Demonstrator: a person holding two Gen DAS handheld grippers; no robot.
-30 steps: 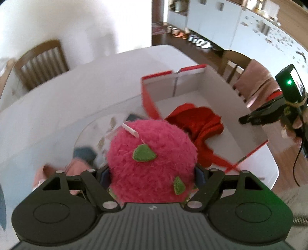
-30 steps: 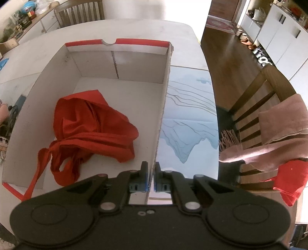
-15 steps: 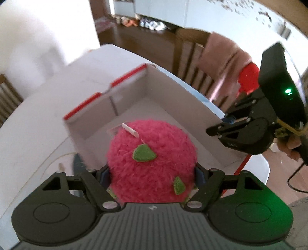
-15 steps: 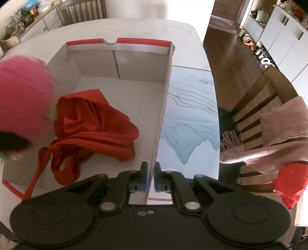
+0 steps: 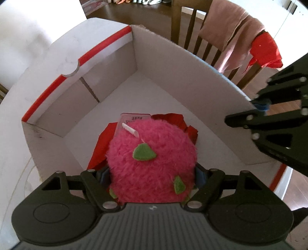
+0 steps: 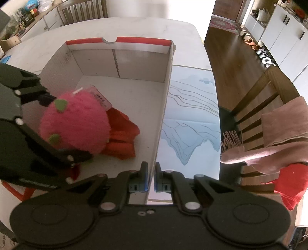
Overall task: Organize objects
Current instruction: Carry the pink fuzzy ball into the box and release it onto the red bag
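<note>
A fluffy pink plush ball [image 5: 152, 159] with green felt spots and a white tag sits between the fingers of my left gripper [image 5: 152, 173], which is shut on it. The ball hangs inside the white cardboard box [image 5: 173, 73] with red rims, just over the crumpled red cloth [image 5: 96, 153] on the box floor. In the right wrist view the ball [image 6: 75, 123] and left gripper [image 6: 63, 127] are at the box's left side, above the cloth [image 6: 123, 138]. My right gripper [image 6: 151, 178] is shut on the right wall of the box [image 6: 140, 63]; from the left wrist it [image 5: 259, 107] shows at that wall's rim.
The box stands on a white table [image 6: 134, 27]. A placemat with blue line drawings [image 6: 188, 119] lies right of the box. Past the table edge a wooden chair [image 6: 269, 92] carries a pink scarf [image 6: 284, 134] and a red garment [image 6: 288, 184]. Another chair [image 6: 82, 7] stands at the far side.
My left gripper has carried the pink ball from beside the box to over it and down inside, rolling as it went. The right gripper has stayed on the box wall.
</note>
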